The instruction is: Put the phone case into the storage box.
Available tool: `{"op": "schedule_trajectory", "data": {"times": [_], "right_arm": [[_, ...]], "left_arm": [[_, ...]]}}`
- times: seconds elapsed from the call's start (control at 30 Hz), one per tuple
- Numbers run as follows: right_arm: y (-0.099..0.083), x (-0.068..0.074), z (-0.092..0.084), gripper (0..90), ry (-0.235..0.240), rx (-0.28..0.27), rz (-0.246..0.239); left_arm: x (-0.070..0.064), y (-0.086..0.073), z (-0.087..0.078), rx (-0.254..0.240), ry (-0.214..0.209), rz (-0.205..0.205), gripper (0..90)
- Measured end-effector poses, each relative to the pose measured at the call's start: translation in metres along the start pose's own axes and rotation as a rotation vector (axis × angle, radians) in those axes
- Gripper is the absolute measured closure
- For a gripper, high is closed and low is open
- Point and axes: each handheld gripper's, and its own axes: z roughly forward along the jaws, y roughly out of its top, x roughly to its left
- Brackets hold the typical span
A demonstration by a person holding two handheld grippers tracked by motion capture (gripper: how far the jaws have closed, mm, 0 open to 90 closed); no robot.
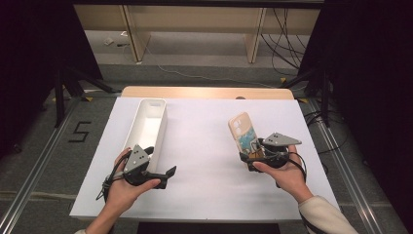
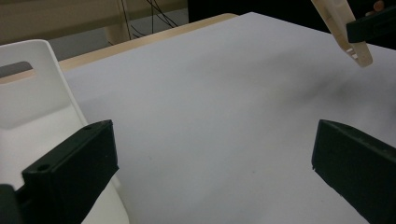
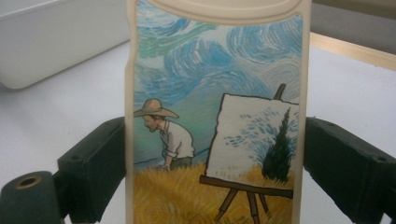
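- The right gripper (image 1: 253,155) is pinching one cream-edged phone case printed with a painter, an easel and a swirling blue sky (image 3: 217,116); its black fingers (image 3: 93,163) are pressing on the case's two long edges.
- The phone case is standing lifted off the desk, its camera-cutout end tilting up and away from the person, over the right half of the white desk top (image 1: 204,146).
- The right hand (image 1: 282,170) is cupping the gripper from below, the forearm in a cream sleeve coming in from the lower right.
- The left gripper (image 1: 163,176) is holding its fingers (image 2: 74,172) spread wide with nothing between them, hovering low over the desk.
- The left hand (image 1: 124,187) is gripping its tool just beside the near end of one long white plastic bin (image 1: 158,105), which is lying lengthwise on the left half of the desk.
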Motion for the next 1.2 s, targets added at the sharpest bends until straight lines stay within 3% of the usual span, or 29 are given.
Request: {"op": "schedule_trajectory", "data": {"times": [0.4,1.2], "right_arm": [[0.001,0.010,0.003,11.2,0.020,-0.016,-0.013],[0.004,0.020,0.008,11.3,0.032,-0.039,-0.027]], "left_arm": [[-0.005,0.012,0.009,-0.016,-0.025,-0.002,0.0],[-0.017,0.048,0.045,-0.050,-0.091,0.034,0.0]]}}
